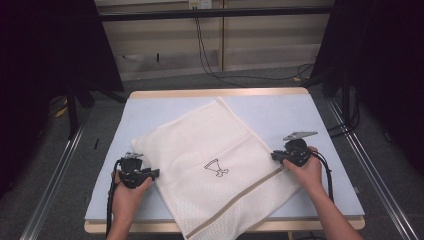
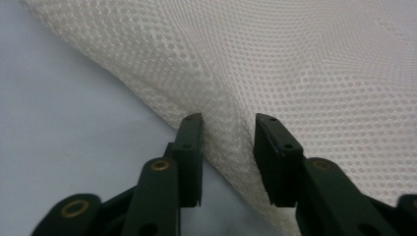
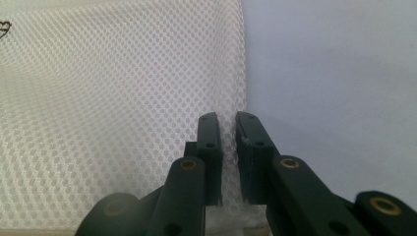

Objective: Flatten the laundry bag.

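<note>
A white mesh laundry bag [image 1: 215, 165] lies slantwise on the pale blue table [image 1: 280, 110], with a small black drawing at its middle and a tan zip band near its lower end. My left gripper [image 1: 155, 173] is at the bag's left edge. In the left gripper view its jaws [image 2: 228, 120] stand apart, and a raised fold of the mesh [image 2: 295, 73] lies between them. My right gripper [image 1: 276, 156] is at the bag's right edge. In the right gripper view its jaws [image 3: 227, 118] are nearly together, pinching the mesh [image 3: 98, 98] at its border.
The bag's lower corner hangs over the table's wooden front edge [image 1: 310, 226]. Bare table top [image 2: 59, 123] shows left of the bag and bare table [image 3: 334, 73] to its right. Metal rails [image 1: 55, 175] run along both sides, and black cables [image 1: 210, 65] lie on the floor behind.
</note>
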`<action>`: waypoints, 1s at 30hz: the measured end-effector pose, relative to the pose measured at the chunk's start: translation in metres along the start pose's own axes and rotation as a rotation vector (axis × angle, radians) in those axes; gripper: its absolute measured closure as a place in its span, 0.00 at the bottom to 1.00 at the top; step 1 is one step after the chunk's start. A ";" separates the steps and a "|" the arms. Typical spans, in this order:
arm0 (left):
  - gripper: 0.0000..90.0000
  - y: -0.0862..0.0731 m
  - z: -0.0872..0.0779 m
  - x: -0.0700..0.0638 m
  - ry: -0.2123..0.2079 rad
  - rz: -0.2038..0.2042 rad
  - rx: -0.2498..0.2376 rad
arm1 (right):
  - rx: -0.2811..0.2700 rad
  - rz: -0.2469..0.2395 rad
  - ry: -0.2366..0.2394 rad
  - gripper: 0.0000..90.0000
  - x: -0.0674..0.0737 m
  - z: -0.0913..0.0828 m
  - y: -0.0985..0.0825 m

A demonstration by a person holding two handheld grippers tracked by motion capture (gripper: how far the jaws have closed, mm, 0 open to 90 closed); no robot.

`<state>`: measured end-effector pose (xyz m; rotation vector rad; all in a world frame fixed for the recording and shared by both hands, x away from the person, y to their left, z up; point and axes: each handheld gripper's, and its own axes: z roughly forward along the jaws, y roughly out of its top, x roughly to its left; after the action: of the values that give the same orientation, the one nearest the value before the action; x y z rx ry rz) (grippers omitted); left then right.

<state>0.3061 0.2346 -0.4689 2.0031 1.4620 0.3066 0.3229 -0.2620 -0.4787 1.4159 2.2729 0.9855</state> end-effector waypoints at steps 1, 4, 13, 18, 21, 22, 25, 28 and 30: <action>0.79 0.001 0.001 -0.002 0.005 0.011 0.003 | 0.002 0.015 0.001 0.91 0.000 -0.001 -0.001; 0.89 0.005 0.003 -0.005 0.017 0.057 0.011 | 0.000 0.011 0.009 0.91 -0.001 -0.003 -0.002; 0.94 0.017 0.010 -0.002 0.011 0.068 -0.030 | -0.004 0.020 0.032 0.92 0.000 -0.011 -0.008; 0.94 0.029 0.014 0.002 -0.003 0.068 -0.042 | -0.007 0.022 0.042 0.92 0.001 -0.017 -0.013; 0.94 0.037 0.017 0.003 -0.007 0.063 -0.057 | -0.012 0.037 0.042 0.92 0.002 -0.020 -0.016; 0.94 0.040 0.019 0.003 -0.008 0.065 -0.058 | -0.009 0.042 0.041 0.92 0.002 -0.022 -0.017; 0.94 0.050 0.024 0.004 -0.020 0.075 -0.048 | -0.014 0.045 0.043 0.92 0.003 -0.025 -0.020; 0.94 0.058 0.030 0.004 -0.027 0.067 -0.047 | -0.017 0.047 0.050 0.92 0.003 -0.029 -0.023; 0.94 0.064 0.036 0.003 -0.026 0.056 -0.062 | -0.014 0.051 0.050 0.93 0.004 -0.031 -0.025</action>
<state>0.3759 0.2129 -0.4583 1.9929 1.3659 0.3440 0.2868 -0.2784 -0.4729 1.4656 2.2712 1.0619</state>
